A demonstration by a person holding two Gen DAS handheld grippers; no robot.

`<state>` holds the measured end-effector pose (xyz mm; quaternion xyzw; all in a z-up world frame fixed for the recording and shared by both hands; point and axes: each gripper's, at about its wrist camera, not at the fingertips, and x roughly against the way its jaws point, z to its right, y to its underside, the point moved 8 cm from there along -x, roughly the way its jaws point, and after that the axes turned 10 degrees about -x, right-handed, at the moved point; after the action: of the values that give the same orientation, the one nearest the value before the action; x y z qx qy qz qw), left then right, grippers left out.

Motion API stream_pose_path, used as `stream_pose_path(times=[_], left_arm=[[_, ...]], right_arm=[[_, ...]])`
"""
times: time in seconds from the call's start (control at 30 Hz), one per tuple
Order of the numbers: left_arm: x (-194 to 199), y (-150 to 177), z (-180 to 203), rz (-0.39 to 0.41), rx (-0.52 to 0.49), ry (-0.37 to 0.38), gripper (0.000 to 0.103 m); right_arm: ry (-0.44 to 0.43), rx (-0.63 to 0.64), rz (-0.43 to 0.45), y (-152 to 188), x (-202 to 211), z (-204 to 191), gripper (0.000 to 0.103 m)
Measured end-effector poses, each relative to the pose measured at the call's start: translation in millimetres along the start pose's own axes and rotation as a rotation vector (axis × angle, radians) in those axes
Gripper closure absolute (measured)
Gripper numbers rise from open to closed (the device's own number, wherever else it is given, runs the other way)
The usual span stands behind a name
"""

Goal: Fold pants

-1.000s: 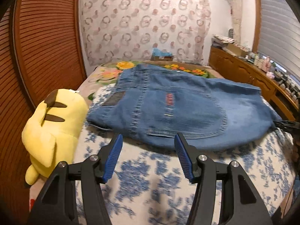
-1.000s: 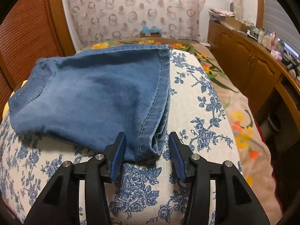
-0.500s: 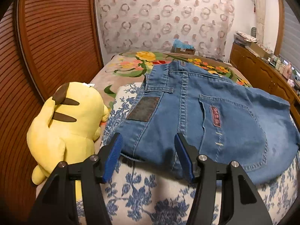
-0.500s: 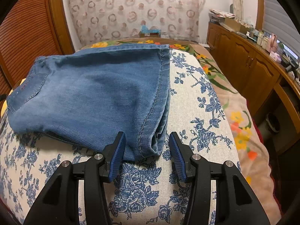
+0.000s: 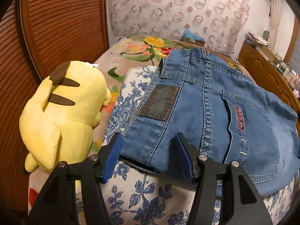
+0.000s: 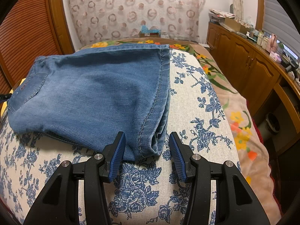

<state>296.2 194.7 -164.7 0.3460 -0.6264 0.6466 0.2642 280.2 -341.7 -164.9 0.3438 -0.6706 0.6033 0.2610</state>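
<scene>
No readable writing anywhere: dark leather waistband patch [image 5: 159,103] too blurred to make out a brand, small red tab [image 5: 239,119] on the back pocket [image 5: 251,131] shows only an indistinct pattern. Blue denim pants [image 5: 215,108] folded into a compact stack, lying on a white cushion with blue floral print [image 5: 150,196] on the bed, back side up with belt loops, contrast stitching and one rear pocket visible. Faded wash, lighter in the middle of the legs. From the right wrist view, hem ends [image 6: 165,60] stacked and aligned along the right edge, several layers visible at the near corner [image 6: 150,146]. Left gripper [image 5: 148,155] jaws open, straddling the near waistband corner, blue pads either side of the denim, not clamped. Right gripper [image 6: 146,153] jaws open too, near folded corner of the pants [image 6: 93,97] sitting between the pads, contact not clear. Yellow plush toy [image 5: 61,112] just beside the cushion on the left, resting on the floral blanket [image 5: 138,52]. Wooden cabinets [image 6: 249,69] along the right wall, cluttered top, labels too small to read.
</scene>
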Motion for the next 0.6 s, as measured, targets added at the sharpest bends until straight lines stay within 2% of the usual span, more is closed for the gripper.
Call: stream_pose_path(times=[0.2,0.3,0.43,0.6], left_arm=[[1,3,1,0.002,-0.003,0.001,0.044],[1,5,-3,-0.005,-0.01,-0.029,0.043],[3,8,-7,-0.023,0.014,-0.048,0.042],[4,15,-10,-0.041,0.072,-0.021,0.042]], right_arm=[[0.0,0.0,0.0,0,0,0,0.054],[0.0,0.0,0.0,0,0,-1,0.054],[0.001,0.001,0.0,0,0,-1,0.054],[0.001,0.001,0.001,1,0,-1,0.054]])
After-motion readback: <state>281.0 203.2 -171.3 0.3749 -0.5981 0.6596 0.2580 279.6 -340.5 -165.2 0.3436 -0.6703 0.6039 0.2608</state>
